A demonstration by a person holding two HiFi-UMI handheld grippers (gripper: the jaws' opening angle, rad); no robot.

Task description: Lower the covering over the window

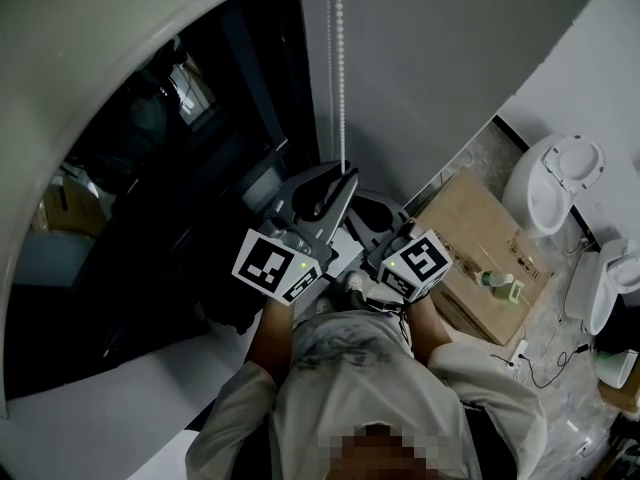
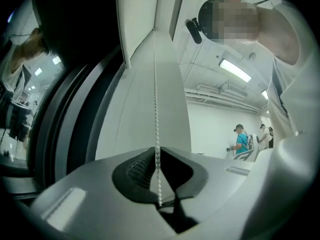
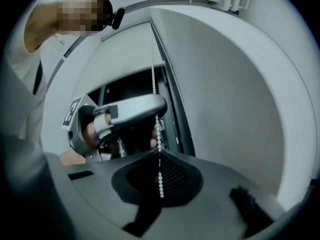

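My left gripper [image 2: 157, 150] is clamped on the bead chain [image 2: 155, 99]. Its tips are pinched together on the beads, and a short run of chain hangs down behind them. My right gripper [image 3: 160, 153] holds the same chain just below the left, tips closed on it too. The chain runs straight up beside the dark window [image 1: 150, 218]. The blind [image 3: 120, 59] covers the window's top, and its lower edge hangs above my left gripper.
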